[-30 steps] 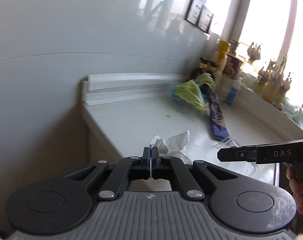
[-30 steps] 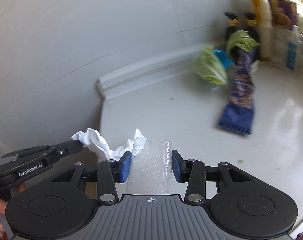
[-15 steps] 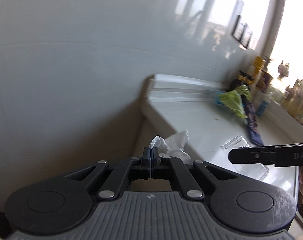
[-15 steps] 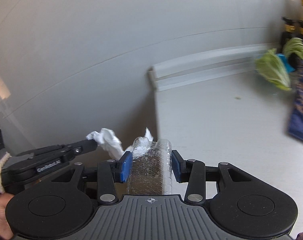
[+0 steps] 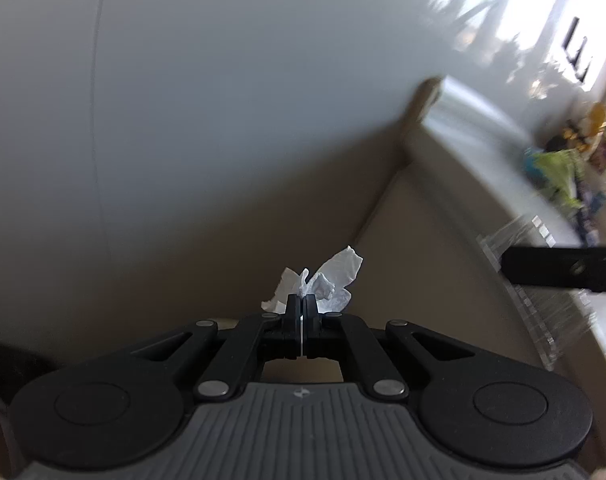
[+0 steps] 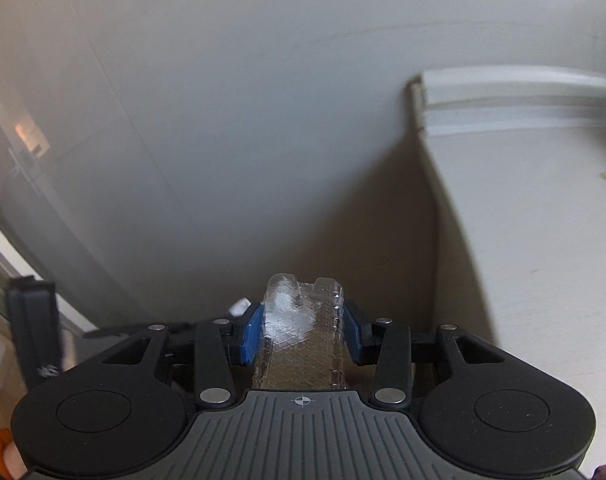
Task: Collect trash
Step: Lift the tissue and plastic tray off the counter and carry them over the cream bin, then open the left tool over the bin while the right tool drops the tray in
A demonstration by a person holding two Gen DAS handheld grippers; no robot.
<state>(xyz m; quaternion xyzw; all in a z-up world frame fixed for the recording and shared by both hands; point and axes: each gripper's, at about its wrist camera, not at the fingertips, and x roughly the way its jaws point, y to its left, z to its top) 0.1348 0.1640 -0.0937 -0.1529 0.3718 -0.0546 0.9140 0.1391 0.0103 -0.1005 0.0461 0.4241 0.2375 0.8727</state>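
The left claw [image 5: 301,308] is pressed together on a crumpled white tissue [image 5: 323,280]; the right claw [image 6: 301,336] pinches a clear ribbed plastic container [image 6: 303,340], both beyond the white bench [image 6: 543,240] edge. The slick plastic could slip free before reaching a bin.

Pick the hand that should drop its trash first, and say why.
Left, probably. The left gripper pinches the crumpled tissue clear of the counter, over the gap beside it. The right gripper, gripping the clear plastic container, sits nearer the counter. No bin is visible.
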